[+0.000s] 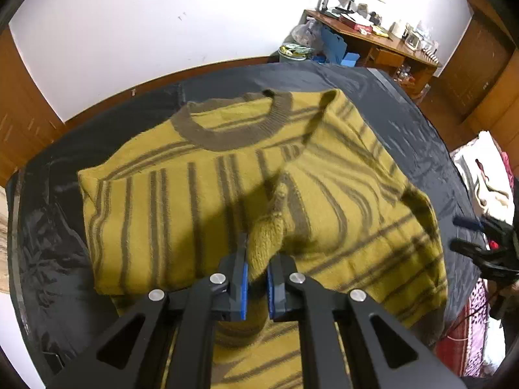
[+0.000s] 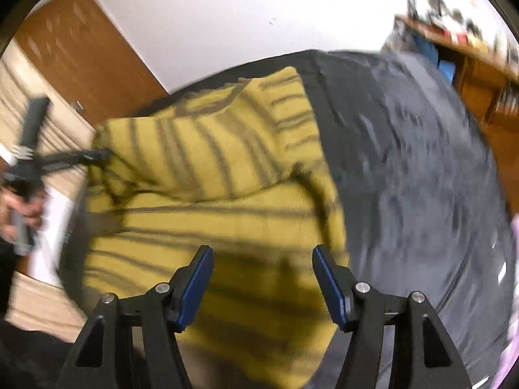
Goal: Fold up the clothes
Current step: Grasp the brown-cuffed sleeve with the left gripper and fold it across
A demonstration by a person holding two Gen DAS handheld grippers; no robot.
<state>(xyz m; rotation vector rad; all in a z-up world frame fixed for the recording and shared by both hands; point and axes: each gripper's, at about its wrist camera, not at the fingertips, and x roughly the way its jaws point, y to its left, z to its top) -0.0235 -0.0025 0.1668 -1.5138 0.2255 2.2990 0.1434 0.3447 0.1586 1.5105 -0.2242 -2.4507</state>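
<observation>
Left wrist view: the sweater (image 1: 259, 175), mustard with olive stripes, lies on the dark sheet (image 1: 58, 227), collar (image 1: 227, 129) at the far side, its left part folded over the body. The left gripper (image 1: 258, 269) is clamped on a raised fold of knit; blue pads (image 1: 244, 288) press the fabric from both sides. The right gripper (image 1: 483, 243) shows at the right edge, off the sweater; its jaws cannot be judged there. A cluttered desk (image 1: 373, 39) stands behind.

Right wrist view, blurred: the right gripper (image 2: 262, 278) hovers above the sweater's near part, jaws spread wide, nothing between them. At left, a hand (image 2: 22, 207) holds the left gripper (image 2: 97, 155), which pinches the sweater's edge.
</observation>
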